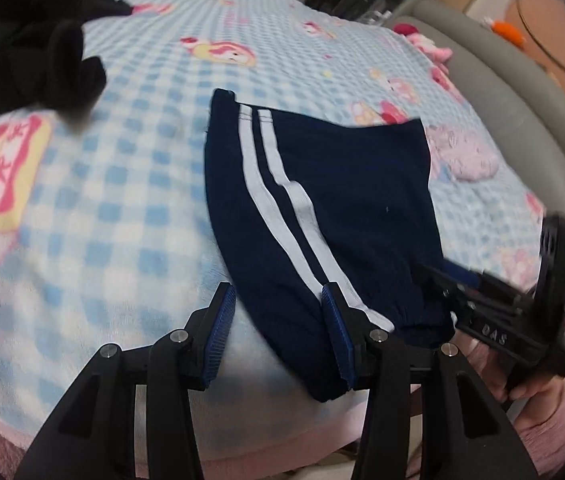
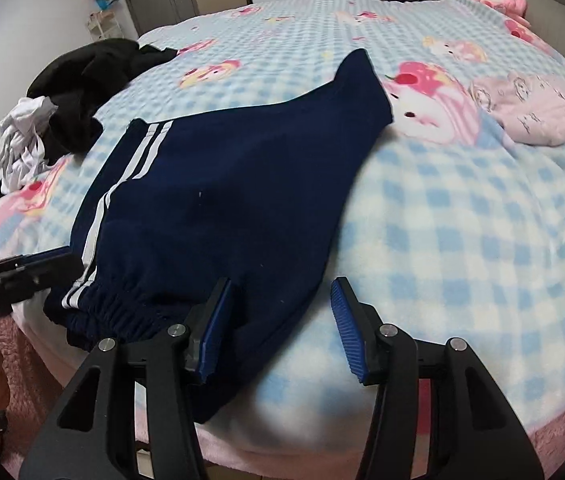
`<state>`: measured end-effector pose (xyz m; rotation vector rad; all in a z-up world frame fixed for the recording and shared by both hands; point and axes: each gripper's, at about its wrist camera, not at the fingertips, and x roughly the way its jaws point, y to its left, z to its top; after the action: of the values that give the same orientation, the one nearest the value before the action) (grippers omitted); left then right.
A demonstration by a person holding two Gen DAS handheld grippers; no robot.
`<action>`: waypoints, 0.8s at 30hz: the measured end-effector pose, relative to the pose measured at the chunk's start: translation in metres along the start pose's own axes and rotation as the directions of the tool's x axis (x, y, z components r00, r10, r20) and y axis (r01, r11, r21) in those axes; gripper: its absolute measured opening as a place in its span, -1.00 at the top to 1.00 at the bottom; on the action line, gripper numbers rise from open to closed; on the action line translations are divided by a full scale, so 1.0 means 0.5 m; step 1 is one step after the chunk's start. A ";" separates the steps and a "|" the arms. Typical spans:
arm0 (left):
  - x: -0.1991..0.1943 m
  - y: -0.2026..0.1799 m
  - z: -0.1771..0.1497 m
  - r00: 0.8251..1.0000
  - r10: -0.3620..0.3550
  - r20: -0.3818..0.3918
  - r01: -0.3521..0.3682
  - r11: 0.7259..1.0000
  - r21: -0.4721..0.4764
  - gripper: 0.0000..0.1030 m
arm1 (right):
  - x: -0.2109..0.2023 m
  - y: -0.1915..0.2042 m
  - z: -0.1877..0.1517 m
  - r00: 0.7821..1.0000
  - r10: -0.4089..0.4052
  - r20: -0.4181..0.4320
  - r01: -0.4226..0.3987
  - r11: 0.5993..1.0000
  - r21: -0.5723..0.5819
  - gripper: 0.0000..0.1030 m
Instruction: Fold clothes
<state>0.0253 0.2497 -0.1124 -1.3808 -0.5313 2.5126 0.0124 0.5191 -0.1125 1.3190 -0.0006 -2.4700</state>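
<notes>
Fleece in a blue-and-white check, printed with pink cartoon figures, covers the bed (image 2: 462, 208) that fills both views ahead of each gripper. Navy trousers (image 2: 210, 184) with two white side stripes (image 1: 270, 200) lie flat on it, folded, their gathered waistband (image 2: 102, 312) at the bed's near edge, just in front of both tools.

Beyond the left gripper (image 1: 278, 330) and off to its left sits a heap of black clothing (image 1: 38, 52), with a crumpled white garment (image 2: 22, 140) beside it. Beyond the right gripper (image 2: 280, 330) and to its right lies a folded pale pink garment (image 2: 538, 112).

Left gripper: released, its jaws standing apart, with nothing pressed between the blue pads. One pad hangs over bare blanket, the other over the striped edge of the trousers near the waistband.

Right gripper: also released, jaws apart. Its left pad is over the navy cloth, its right pad over the blanket, and the trousers' edge runs into the gap between them; whether the pads touch the cloth I cannot tell.

A hand (image 1: 522, 388) holds the right gripper's handle.
</notes>
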 end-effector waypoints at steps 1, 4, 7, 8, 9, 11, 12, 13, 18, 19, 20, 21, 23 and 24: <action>-0.005 0.005 0.003 1.000 -0.020 0.012 0.020 1.000 -0.020 0.10 | -0.011 -0.005 0.000 1.000 0.014 0.017 -0.014 1.000 0.021 0.02; -0.020 0.003 0.002 0.994 -0.095 0.057 0.097 0.995 -0.032 0.10 | -0.044 -0.016 -0.001 0.995 0.059 0.082 -0.065 0.996 0.067 -0.02; -0.003 -0.027 -0.007 0.999 -0.036 0.031 0.035 0.998 0.046 0.10 | -0.056 -0.010 -0.006 0.989 0.118 0.089 -0.125 0.988 0.085 -0.02; 0.008 -0.036 -0.012 1.000 0.001 0.010 -0.002 0.997 0.073 0.10 | -0.054 -0.003 -0.008 0.988 0.133 0.080 -0.140 0.987 0.082 -0.02; 0.021 -0.037 -0.016 0.999 0.039 -0.016 -0.038 0.995 0.089 0.10 | -0.048 0.008 -0.010 0.989 0.131 0.063 -0.134 0.989 0.061 -0.02; 0.034 -0.027 -0.020 0.995 0.085 -0.049 -0.080 0.993 0.092 0.07 | -0.030 0.024 -0.019 0.998 0.066 0.018 -0.066 0.998 0.006 -0.02; 0.032 -0.019 -0.022 0.994 0.089 -0.055 -0.085 0.993 0.083 0.07 | -0.022 0.028 -0.024 0.999 0.036 -0.001 -0.036 0.999 -0.013 -0.01; 0.028 -0.013 -0.022 0.995 0.086 -0.055 -0.081 0.994 0.073 0.07 | -0.017 0.024 -0.028 0.999 0.029 -0.015 -0.029 1.000 -0.012 0.01; -0.002 0.000 -0.023 0.997 0.073 0.014 -0.073 0.996 0.043 0.07 | -0.031 0.000 -0.030 0.999 0.048 0.010 -0.048 0.998 0.043 0.01; -0.005 -0.003 -0.023 0.997 0.072 0.029 -0.073 0.996 0.045 0.09 | -0.037 0.001 -0.030 0.998 0.052 0.025 -0.053 0.998 0.045 -0.01; -0.007 -0.009 -0.022 0.997 0.069 0.040 -0.071 0.996 0.049 0.10 | -0.042 0.002 -0.031 0.998 0.056 0.040 -0.058 0.997 0.046 -0.02; -0.009 -0.014 -0.021 0.996 0.066 0.052 -0.068 0.996 0.053 0.10 | -0.047 0.004 -0.029 0.997 0.058 0.053 -0.061 0.997 0.044 -0.02; -0.011 -0.029 -0.009 0.994 0.077 0.076 -0.083 0.994 0.074 0.10 | -0.047 0.013 -0.014 0.996 0.051 0.069 -0.053 0.998 0.017 -0.02; -0.013 -0.039 -0.001 0.992 0.082 0.091 -0.091 0.992 0.088 0.10 | -0.042 0.020 -0.004 0.997 0.037 0.066 -0.037 0.999 -0.002 -0.02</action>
<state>0.0293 0.2651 -0.0996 -1.2924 -0.3732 2.6403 0.0277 0.5161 -0.0954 1.2254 -0.0403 -2.4811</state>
